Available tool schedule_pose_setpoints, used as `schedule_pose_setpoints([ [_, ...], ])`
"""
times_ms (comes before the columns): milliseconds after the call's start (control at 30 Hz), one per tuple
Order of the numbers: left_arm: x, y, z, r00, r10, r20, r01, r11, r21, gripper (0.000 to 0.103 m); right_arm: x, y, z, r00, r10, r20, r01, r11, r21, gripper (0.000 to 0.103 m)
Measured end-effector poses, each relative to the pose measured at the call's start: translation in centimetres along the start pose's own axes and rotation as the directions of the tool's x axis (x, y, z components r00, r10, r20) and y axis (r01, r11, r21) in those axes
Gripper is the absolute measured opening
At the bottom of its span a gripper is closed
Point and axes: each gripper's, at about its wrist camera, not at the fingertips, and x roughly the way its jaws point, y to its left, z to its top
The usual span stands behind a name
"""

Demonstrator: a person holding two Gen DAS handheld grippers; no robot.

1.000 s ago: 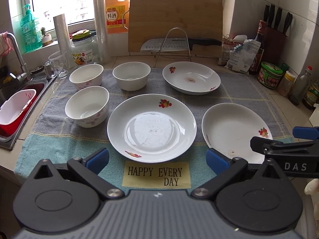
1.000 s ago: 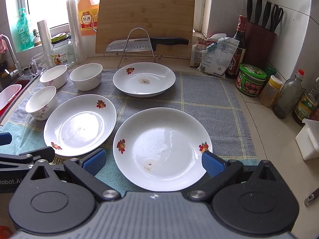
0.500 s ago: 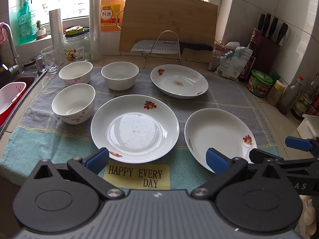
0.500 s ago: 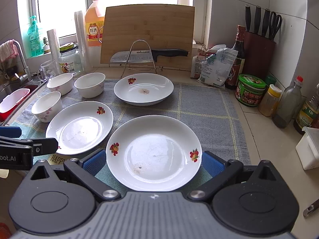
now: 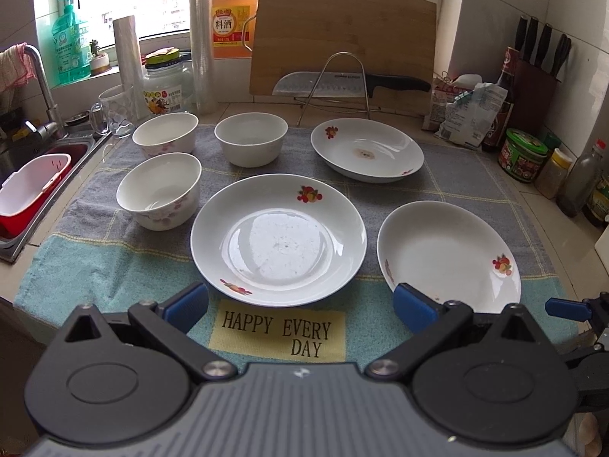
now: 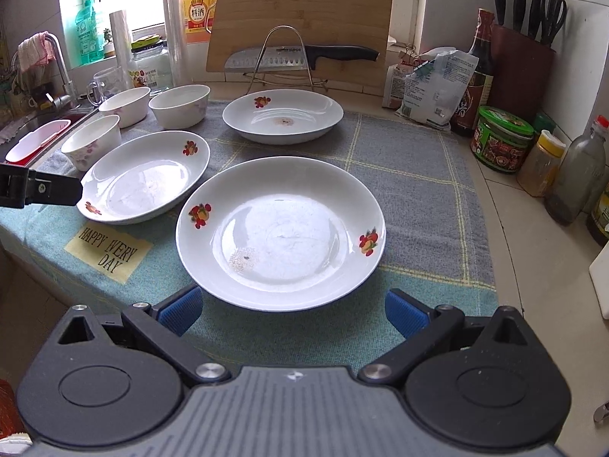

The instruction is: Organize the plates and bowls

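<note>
Three white plates with fruit prints lie on a towel: a middle plate (image 5: 278, 236) (image 6: 146, 175), a right plate (image 5: 449, 255) (image 6: 281, 228) and a far plate (image 5: 367, 150) (image 6: 283, 116). Three white bowls stand at the left: near (image 5: 160, 190) (image 6: 91, 146), far left (image 5: 165, 133) (image 6: 125, 106), far middle (image 5: 251, 137) (image 6: 179, 104). My left gripper (image 5: 300, 306) is open and empty just before the middle plate. My right gripper (image 6: 293, 312) is open and empty at the right plate's near rim.
A grey and teal towel (image 5: 475, 186) covers the counter. A knife on a wire rack (image 5: 342, 85) and a cutting board (image 5: 342, 34) stand behind. Jars and bottles (image 5: 525, 154) line the right. A sink with a red basin (image 5: 26, 194) is at the left.
Both grippers have drawn back and tilted, so the dishes sit a little farther off. The right gripper now looks lower over the right plate. No dish has moved.
</note>
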Motion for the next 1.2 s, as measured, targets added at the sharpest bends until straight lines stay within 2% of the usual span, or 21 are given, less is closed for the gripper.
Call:
schedule_pose_setpoints([
  [367, 0.2, -0.1, -0.3, 0.998, 0.058, 0.036, -0.058, 0.998, -0.01, 0.102, 3.2, -0.1, -1.3, 0.997, 0.064, -0.03, -0.065, 0.997, -0.034, 0.103],
  [533, 0.5, 0.2, -0.4, 1.0, 0.028, 0.009, -0.027, 0.999, -0.028, 0.102, 4.1, 0.2, -1.5, 0.999, 0.048, -0.025, -0.05, 0.995, -0.089, 0.103],
  [767, 1.8, -0.5, -0.1, 0.999, 0.002, -0.036, -0.001, 1.0, 0.028, 0.102, 4.8, 0.3, -1.5, 0.998, 0.059, -0.019, -0.06, 0.993, -0.099, 0.103],
  [1033, 4.5, -2.0, 1.7, 0.994, -0.095, -0.06, 0.102, 0.987, 0.12, 0.102, 5.8, -0.1, -1.2, 0.999, 0.052, 0.008, -0.051, 0.995, -0.089, 0.103],
  [1200, 7.0, -3.4, 4.1, 0.98, -0.181, -0.089, 0.195, 0.96, 0.2, 0.102, 6.2, -0.3, -0.9, 0.998, 0.06, 0.022, -0.058, 0.993, -0.099, 0.103],
])
